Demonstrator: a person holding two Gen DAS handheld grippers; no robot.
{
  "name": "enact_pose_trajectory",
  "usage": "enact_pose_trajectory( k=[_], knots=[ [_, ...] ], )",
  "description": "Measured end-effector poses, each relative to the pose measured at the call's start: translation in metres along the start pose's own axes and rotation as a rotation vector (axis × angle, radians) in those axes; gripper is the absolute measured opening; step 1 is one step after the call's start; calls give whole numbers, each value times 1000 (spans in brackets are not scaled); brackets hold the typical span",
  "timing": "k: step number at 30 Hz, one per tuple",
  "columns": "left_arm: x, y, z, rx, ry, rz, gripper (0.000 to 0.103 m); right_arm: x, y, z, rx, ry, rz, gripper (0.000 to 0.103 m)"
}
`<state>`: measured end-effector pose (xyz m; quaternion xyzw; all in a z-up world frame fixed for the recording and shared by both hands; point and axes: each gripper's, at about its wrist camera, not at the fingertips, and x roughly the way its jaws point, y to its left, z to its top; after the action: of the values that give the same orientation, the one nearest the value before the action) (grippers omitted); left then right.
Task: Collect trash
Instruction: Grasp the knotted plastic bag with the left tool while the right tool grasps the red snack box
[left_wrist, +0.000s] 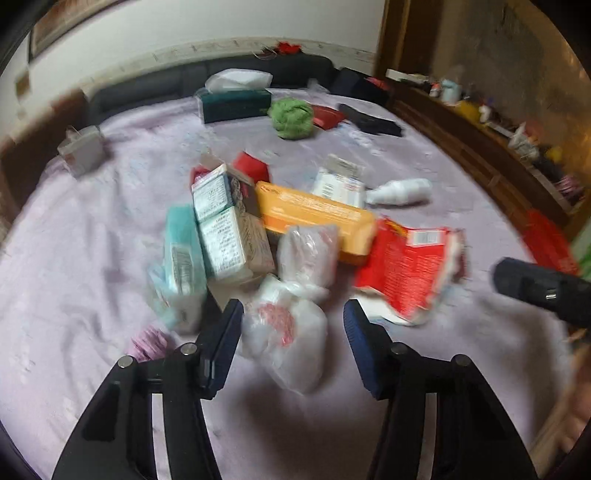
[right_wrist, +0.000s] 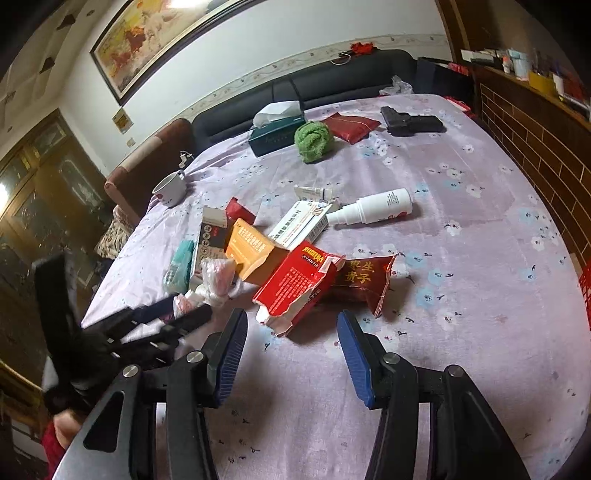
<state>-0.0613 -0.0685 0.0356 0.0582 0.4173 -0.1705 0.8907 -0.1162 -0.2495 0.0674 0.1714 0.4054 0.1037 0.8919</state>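
Crumpled boxes (right_wrist: 291, 288), wrappers (right_wrist: 364, 282), plastic bag (left_wrist: 284, 332) heaped mid-bed.

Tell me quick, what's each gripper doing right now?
Left gripper: open, holding nothing, crumpled plastic bag between its fingers.
Right gripper: open, empty, near the torn red box.

A heap of trash lies on a lilac flowered bedspread (right_wrist: 461, 266): a torn red cardboard box (right_wrist: 295, 291) against a crumpled dark red foil wrapper (right_wrist: 364, 282), an opened orange carton (right_wrist: 249, 254), and a knotted clear plastic bag (right_wrist: 218, 278). The right gripper (right_wrist: 291, 326), jaws apart, hangs just short of the red box. The left gripper (right_wrist: 181, 310), at the frame's left, straddles the bag. A white spray bottle (right_wrist: 376, 206) lies beyond.
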Motion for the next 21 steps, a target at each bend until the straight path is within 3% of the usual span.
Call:
enact_pose_trajectory(
  k=[2, 13, 15, 17, 21],
  knots=[
    [9, -1, 2, 6, 26, -9, 36, 4, -3, 3, 22, 3, -2, 53],
    [3, 13, -10, -41, 11, -39, 31, 57, -10, 13, 122, 90, -9, 46],
    [2, 12, -13, -35, 8, -34, 31, 65, -10, 14, 126, 94, -25, 40],
    [2, 12, -14, -37, 8, -28, 35, 72, -9, 13, 113, 109, -44, 21],
    [10, 15, -13, -65, 38, -40, 42, 73, -8, 5, 86, 100, -63, 11]
  ],
)
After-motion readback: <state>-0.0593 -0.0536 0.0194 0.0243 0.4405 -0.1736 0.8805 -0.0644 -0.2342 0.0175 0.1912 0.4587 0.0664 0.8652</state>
